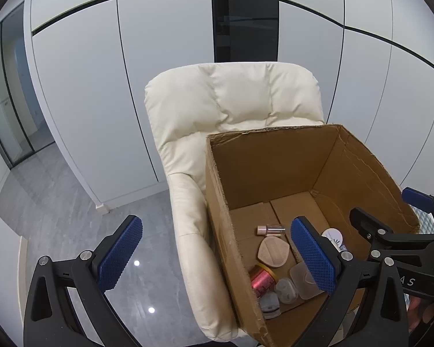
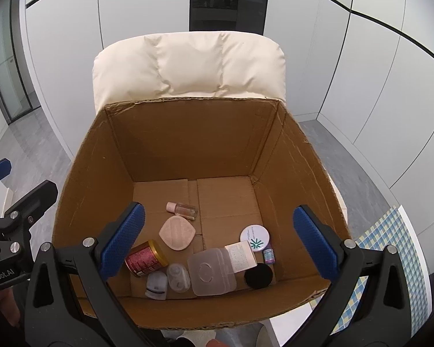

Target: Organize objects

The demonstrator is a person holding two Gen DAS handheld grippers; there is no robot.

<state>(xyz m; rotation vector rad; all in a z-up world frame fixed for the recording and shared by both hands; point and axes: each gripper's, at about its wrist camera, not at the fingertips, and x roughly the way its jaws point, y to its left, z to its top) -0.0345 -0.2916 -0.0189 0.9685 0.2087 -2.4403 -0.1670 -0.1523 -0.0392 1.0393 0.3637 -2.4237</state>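
A: Left wrist cam: left gripper (image 1: 217, 254) hangs w/ jaws wide apart, nothing between, over the near-left edge of the cardboard box (image 1: 361, 162) on the cream chair (image 1: 231, 98).

B: Right cam: right gripper (image 2: 217, 237) over the box, jaws fully apart, empty. Bottle (image 2: 182, 210), red tin (image 2: 146, 257), clear case (image 2: 211, 271) etc. already lie inside; looks mostly done, any leftovers are out of view.

Evenly lit by soft, cool indoor light from overhead; two small bright glare spots on the glossy floor (image 1: 143, 286) between the fingers (image 1: 121, 256). Gentle shadow inside the box (image 2: 188, 144) beyond the fingertips. Sharp at centre, strongly bent toward the edges, with dark rounded corners. No motion blur.
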